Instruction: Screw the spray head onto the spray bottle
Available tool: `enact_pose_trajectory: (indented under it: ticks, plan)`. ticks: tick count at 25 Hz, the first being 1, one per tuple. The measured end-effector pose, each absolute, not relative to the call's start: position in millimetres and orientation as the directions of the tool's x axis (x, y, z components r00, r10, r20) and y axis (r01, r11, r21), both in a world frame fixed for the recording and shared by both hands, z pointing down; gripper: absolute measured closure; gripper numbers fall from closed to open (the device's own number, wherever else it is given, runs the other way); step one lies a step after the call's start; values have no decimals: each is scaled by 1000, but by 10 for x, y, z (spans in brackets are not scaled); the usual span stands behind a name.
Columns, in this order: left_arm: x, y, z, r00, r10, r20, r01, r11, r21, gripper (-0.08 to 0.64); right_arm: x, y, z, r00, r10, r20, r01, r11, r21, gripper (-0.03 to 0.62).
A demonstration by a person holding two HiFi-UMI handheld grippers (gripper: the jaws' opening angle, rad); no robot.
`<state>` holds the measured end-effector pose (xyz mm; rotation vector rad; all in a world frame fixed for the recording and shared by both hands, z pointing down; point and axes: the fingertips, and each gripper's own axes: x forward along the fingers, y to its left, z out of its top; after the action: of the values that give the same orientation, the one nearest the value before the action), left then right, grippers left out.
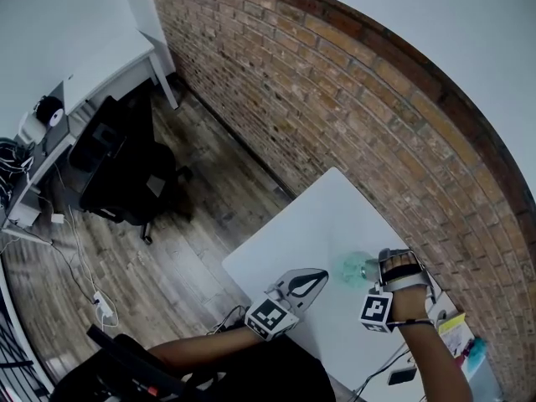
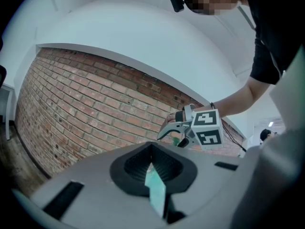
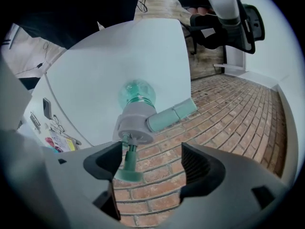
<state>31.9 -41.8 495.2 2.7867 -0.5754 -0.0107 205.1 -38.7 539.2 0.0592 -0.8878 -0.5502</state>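
Where the right gripper (image 3: pixel 152 163) is viewed along its own jaws, these are found standing wide apart, with no pad pressed on anything. The spray head (image 3: pixel 135 124) is seen just beyond them, seated on the neck of the bottle (image 3: pixel 137 93). The green trigger (image 3: pixel 127 165) of the head reaches in beside the jaw at that view's left; contact between the two cannot be confirmed. The nozzle (image 3: pixel 171 113) is directed toward the right of that view.

The jaws of the left gripper (image 2: pixel 152 152) are closed together. A pale green strip (image 2: pixel 156 190) is seen at their seam and cannot be identified. In the head view this gripper is held over the near edge of the table (image 1: pixel 322 212), near the bottle but apart from it.

The bottle is stood upright on the white table, between the two grippers in the head view and just beside the right one. The table is set against a brick wall (image 1: pixel 335 99). A black chair (image 1: pixel 126 170) is located on the wooden floor (image 1: pixel 209 216), beside a white desk (image 1: pixel 75 48)
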Motion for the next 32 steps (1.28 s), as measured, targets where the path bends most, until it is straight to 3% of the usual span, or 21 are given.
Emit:
enact_pose_trajectory:
  ticks: [2, 16, 24, 29, 32]
  plan:
    - [300, -434, 4946, 919, -391, 52, -389, -876, 287, 558, 2057, -379, 5411, 506, -463, 728, 430, 867, 252, 193]
    - [309, -419, 4935, 927, -372, 51, -370, -882, 291, 558, 1976, -293, 5152, 489, -468, 736, 341, 879, 333, 192]
    - [417, -315, 4899, 942, -332, 45, -331, -900, 283, 558, 1783, -225, 4844, 383, -586, 714, 132, 800, 586, 192]
    - [536, -245, 4875, 950, -310, 46, -310, -908, 280, 558, 1954, -148, 4684, 402, -620, 674, 98, 761, 642, 193]
    - [608, -172, 4847, 954, -296, 47, -297, -915, 273, 558, 2060, -137, 4547, 382, -663, 644, -4, 696, 718, 193]
